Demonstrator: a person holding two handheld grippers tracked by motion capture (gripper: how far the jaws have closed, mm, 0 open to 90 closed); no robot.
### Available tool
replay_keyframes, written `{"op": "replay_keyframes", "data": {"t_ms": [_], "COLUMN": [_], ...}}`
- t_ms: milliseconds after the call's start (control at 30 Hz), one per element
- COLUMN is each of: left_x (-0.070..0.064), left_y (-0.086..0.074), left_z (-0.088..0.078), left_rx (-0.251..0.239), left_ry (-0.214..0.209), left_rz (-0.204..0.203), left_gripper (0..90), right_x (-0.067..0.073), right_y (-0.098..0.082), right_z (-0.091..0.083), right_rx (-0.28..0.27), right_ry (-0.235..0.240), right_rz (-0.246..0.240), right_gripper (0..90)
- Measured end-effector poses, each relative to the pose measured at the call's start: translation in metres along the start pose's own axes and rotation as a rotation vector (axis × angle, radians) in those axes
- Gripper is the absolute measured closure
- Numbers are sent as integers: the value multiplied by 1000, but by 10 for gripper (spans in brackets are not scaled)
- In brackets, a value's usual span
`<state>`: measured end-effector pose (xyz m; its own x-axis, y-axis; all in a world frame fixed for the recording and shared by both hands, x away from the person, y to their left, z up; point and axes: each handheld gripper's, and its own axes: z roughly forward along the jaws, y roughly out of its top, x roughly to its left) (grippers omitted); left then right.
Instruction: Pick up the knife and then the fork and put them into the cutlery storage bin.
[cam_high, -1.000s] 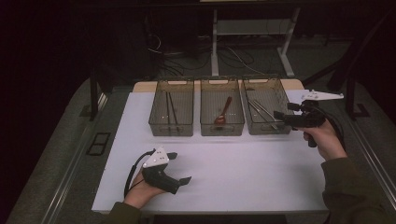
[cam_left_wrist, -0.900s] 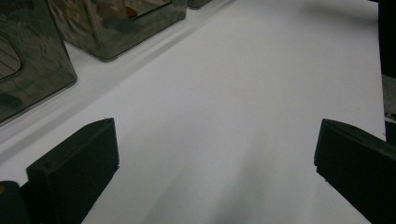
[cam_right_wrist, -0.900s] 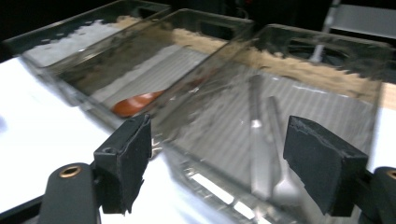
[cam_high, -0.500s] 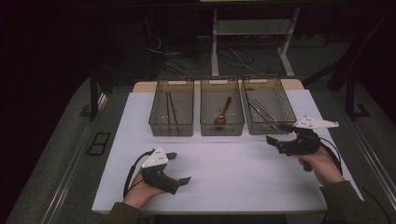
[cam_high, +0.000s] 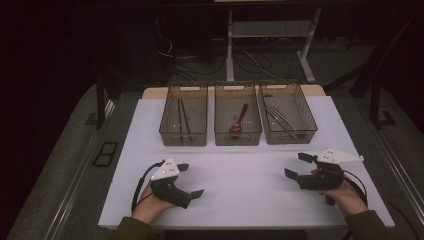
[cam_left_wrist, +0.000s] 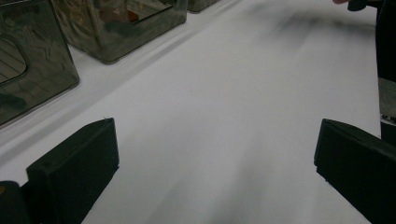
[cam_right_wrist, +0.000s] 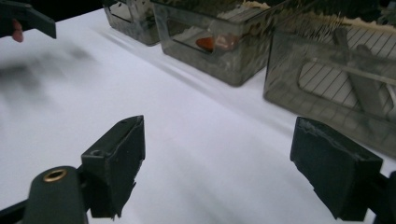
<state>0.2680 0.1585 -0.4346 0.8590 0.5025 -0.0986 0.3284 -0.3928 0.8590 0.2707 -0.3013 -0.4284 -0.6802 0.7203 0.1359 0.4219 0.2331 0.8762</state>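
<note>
A: Where are the tongs rn?

B: Both low over the white table (cam_high: 240, 175), near the person's edge. Left tongs (cam_high: 191, 180) at the left, right tongs (cam_high: 299, 165) at the right, well apart, bare table btwn them.

A: Holding anything?

B: No. Left tongs released, jaws wide, just white surface btwn them in the left gripper view. Right tongs' jaws have just been opening, now stand wide, nothing btwn them either.

A: Closest items?

B: Three smoky see-thru bins in a row at the far side. Left bin (cam_high: 184, 134) has thin dark sticks, prob chopsticks. Middle bin (cam_high: 238, 136) has a reddish-brown spoon (cam_high: 239, 120). Right bin (cam_high: 289, 134) has metal utensils, can't tell which kind. Right bin is nearest the right tongs but apart from them; no contact w/ any bin.

A: Which way do the tongs point?

B: Roughly inward, at each other; right gripper view also looks across at the bins.
</note>
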Motion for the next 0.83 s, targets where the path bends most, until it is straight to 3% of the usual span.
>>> {"op": "replay_keyframes", "data": {"t_ms": [333, 600, 833], "left_x": [0, 0, -1], "left_y": [-1, -2, -2], "left_z": [0, 1, 1], "left_rx": [0, 3, 5], "left_ry": [-2, -1, -2], "left_rz": [-2, -5, 0], "left_gripper": [0, 0, 0], "right_x": [13, 14, 12], "right_y": [-20, -22, -21], "right_z": [-3, 0, 0], "right_rx": [41, 54, 44], "right_ry": [-4, 9, 11], "right_rz": [-26, -48, -38], "right_gripper": [172, 173, 173]}}
